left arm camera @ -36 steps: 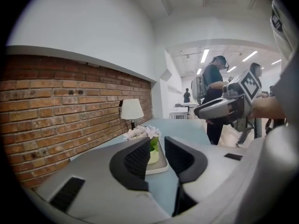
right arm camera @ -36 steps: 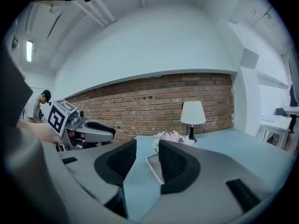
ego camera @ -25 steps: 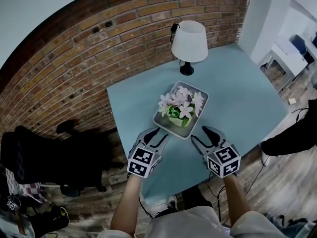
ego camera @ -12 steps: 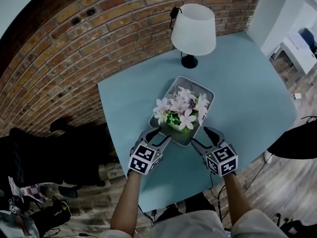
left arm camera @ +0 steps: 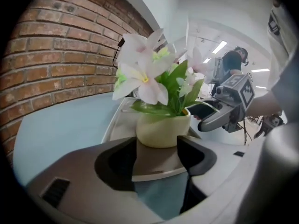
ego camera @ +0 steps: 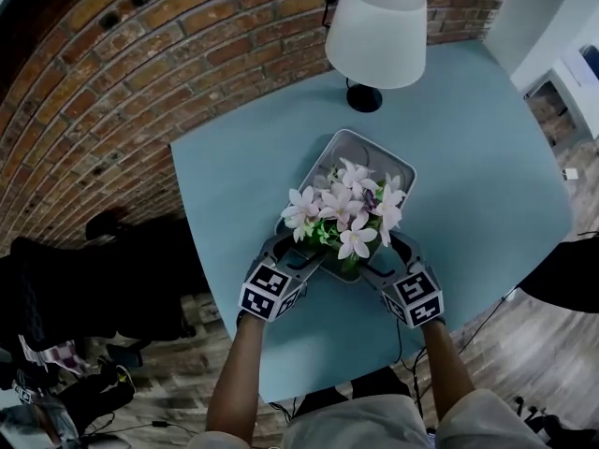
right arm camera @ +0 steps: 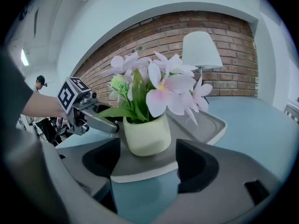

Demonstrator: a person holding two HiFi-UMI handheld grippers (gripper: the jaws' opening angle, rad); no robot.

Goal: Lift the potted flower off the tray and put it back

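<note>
Pale-green potted flower (ego camera: 342, 215) stands at the tray's (ego camera: 360, 145) near end, flanked by the left gripper (ego camera: 292, 253) and right gripper (ego camera: 386, 258), whose jaws have just been opening wide over the tray's lip and grip nothing; this looks like the approach, and next both should pinch it evenly and lift.

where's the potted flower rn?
Head view, centre: the potted flower sits at the near end of the tray, between left gripper and right gripper. Both jaws have just been opening, the pot ahead of them, ungripped.

no readable text, labels, brands or numbers, on anything in view
</note>
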